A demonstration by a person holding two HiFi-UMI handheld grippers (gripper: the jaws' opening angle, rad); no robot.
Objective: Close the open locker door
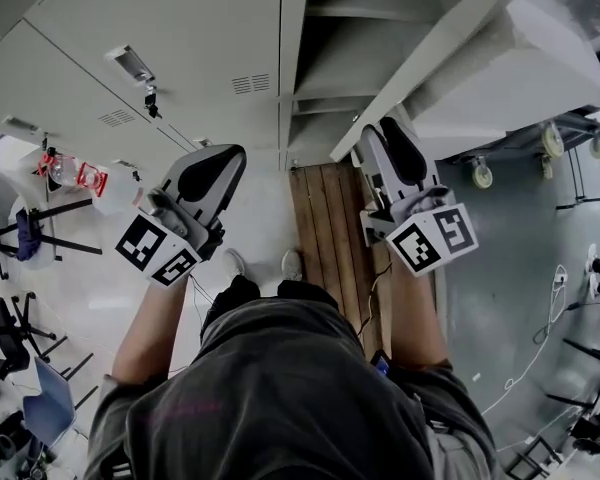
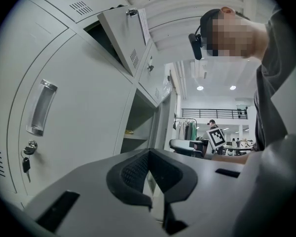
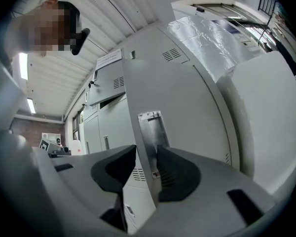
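The open grey locker door (image 1: 450, 38) swings out to the right of the locker's shelved inside (image 1: 345, 63). My right gripper (image 1: 380, 130) is at the door's free edge. In the right gripper view the door (image 3: 177, 93) runs up between the jaws, its metal latch plate (image 3: 150, 130) just above them. The right gripper (image 3: 145, 153) is open: one pad lies by the door face, the other stands apart. My left gripper (image 1: 228, 156) hovers in front of the closed lockers (image 1: 160, 38), shut and empty, with its pad tips together (image 2: 148, 154).
A wooden pallet (image 1: 325, 228) lies on the floor under the open locker. A wheeled cart (image 1: 540, 138) stands behind the door at right. Chairs (image 1: 20, 233) stand at left and cables (image 1: 545, 313) trail at right. An upper locker door (image 2: 126, 33) hangs ajar.
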